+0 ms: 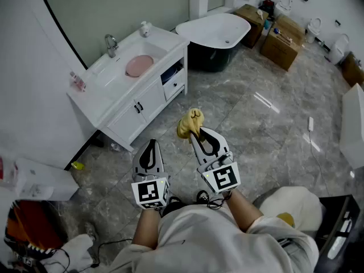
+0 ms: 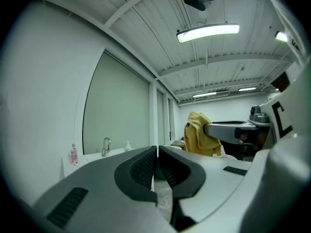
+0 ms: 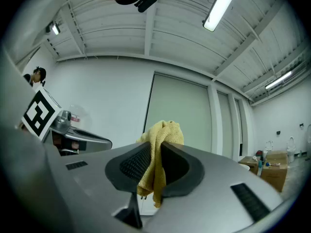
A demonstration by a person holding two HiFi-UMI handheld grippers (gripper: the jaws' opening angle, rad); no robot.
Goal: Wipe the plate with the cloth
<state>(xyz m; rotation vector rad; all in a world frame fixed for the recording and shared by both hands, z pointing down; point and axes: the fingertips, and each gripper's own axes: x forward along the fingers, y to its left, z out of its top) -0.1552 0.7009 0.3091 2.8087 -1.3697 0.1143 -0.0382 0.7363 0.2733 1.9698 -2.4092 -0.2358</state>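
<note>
One crumpled yellow cloth (image 1: 190,123) is pinched in the right gripper (image 1: 196,134). The left gripper (image 1: 151,148) is closed and empty. One pink plate (image 1: 139,66) lies in the sink (image 1: 108,73).

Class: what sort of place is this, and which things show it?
Probably a bathroom display or test room: a sink cabinet with a tap, a bathtub, plus toilets and cardboard boxes.
</note>
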